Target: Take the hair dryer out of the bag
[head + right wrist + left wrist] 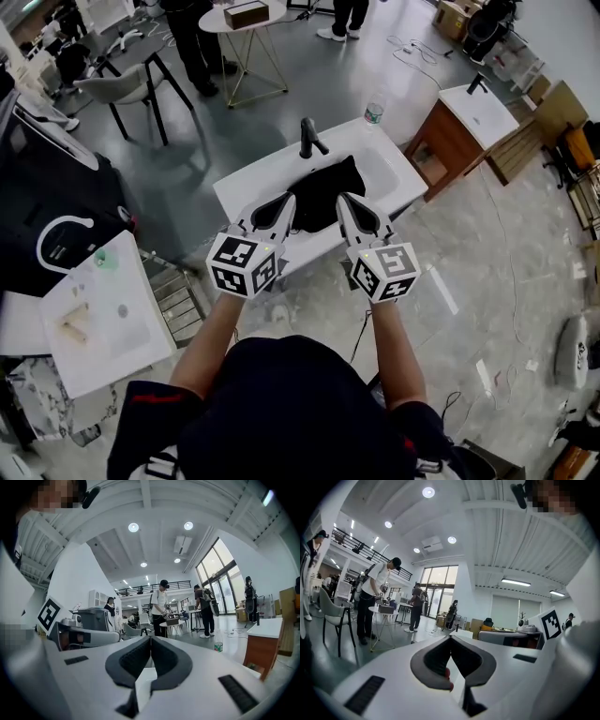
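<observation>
**A:** What is sitting on the white bench?

**B:** A black bag is slumping in its basin, just in front of the black tap. It is looking soft and floppy. It's probably cloth, though from this height I am not making out where its opening is.

**A:** And the hair dryer?

**B:** It is not showing anywhere, so I am judging that it is lying inside the bag. Nothing else is showing in the basin.

**A:** How are you expecting it to handle?

**B:** I am expecting a hard, smooth plastic shell, fairly light but heavier at the barrel, with a cord trailing behind. I am thinking the handle is the best place to grip it, close to where it meets the barrel. The limp bag is likely to lift along with it, so one side needs to be pinning the cloth while the other is drawing the dryer out.

**A:** What are the claws doing?

**B:** The left claw and the right claw are hanging side by side over the bench's near edge, pointing toward the bag. Both are pressed together with nothing between them.

**A:** Anything smaller?

**B:** A small bottle is standing at the bench's far corner, well apart from the bag.
</observation>
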`<state>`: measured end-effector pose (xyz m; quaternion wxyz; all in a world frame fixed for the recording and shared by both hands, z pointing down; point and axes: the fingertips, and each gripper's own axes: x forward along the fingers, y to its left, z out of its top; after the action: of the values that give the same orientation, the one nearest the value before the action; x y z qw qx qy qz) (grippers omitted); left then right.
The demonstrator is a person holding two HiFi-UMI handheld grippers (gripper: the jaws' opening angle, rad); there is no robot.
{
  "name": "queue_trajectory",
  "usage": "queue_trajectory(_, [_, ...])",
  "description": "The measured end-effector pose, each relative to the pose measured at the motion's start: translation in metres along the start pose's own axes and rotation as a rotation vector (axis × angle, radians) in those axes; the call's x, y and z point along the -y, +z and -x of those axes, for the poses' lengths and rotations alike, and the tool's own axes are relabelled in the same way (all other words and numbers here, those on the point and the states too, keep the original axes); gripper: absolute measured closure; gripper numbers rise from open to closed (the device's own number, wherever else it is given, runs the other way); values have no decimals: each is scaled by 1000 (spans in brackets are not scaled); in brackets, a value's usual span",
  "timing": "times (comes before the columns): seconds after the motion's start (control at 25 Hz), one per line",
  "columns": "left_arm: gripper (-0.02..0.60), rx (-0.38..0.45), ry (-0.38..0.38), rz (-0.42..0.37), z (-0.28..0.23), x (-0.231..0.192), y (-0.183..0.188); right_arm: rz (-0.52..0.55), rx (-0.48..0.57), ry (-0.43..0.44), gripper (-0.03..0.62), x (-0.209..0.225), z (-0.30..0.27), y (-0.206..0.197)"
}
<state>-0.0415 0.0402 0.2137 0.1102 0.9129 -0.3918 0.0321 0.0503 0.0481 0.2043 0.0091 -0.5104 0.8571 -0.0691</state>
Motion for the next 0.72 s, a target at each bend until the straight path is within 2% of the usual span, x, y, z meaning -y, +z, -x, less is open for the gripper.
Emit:
queue_trajectory(0.4, [569, -16, -55, 18, -31, -41, 4, -14, -31, -47, 560, 12, -47, -5])
queue_trajectory(0.72, [569, -39, -67, 47, -39, -66, -10, -5, -79, -59, 560, 9, -70, -24])
